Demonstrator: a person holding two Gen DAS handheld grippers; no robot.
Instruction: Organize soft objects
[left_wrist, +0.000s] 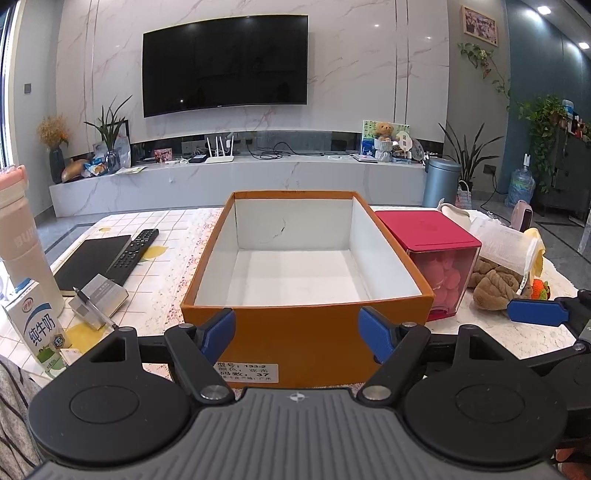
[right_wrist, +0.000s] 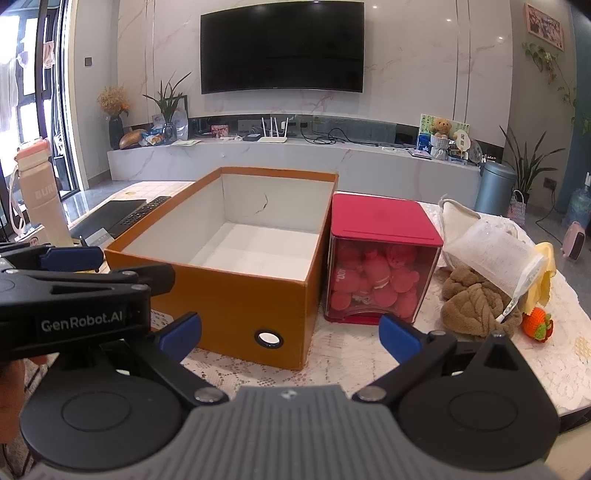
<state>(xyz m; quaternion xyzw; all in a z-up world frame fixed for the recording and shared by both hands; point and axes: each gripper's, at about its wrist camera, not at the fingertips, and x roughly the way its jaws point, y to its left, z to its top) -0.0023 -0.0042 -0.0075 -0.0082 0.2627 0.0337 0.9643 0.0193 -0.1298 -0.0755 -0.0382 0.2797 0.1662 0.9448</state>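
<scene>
The brown plush (left_wrist: 493, 286) lies right of the orange box (left_wrist: 306, 325), beyond the red container (left_wrist: 436, 236); through the left wrist camera we hold our left gripper (left_wrist: 297, 334) spread before the box's near wall, probably to receive. Through the right wrist camera, our right gripper (right_wrist: 290, 334) is spread and empty, with the plush (right_wrist: 476, 306) right of the box (right_wrist: 236, 295), within reach.
</scene>
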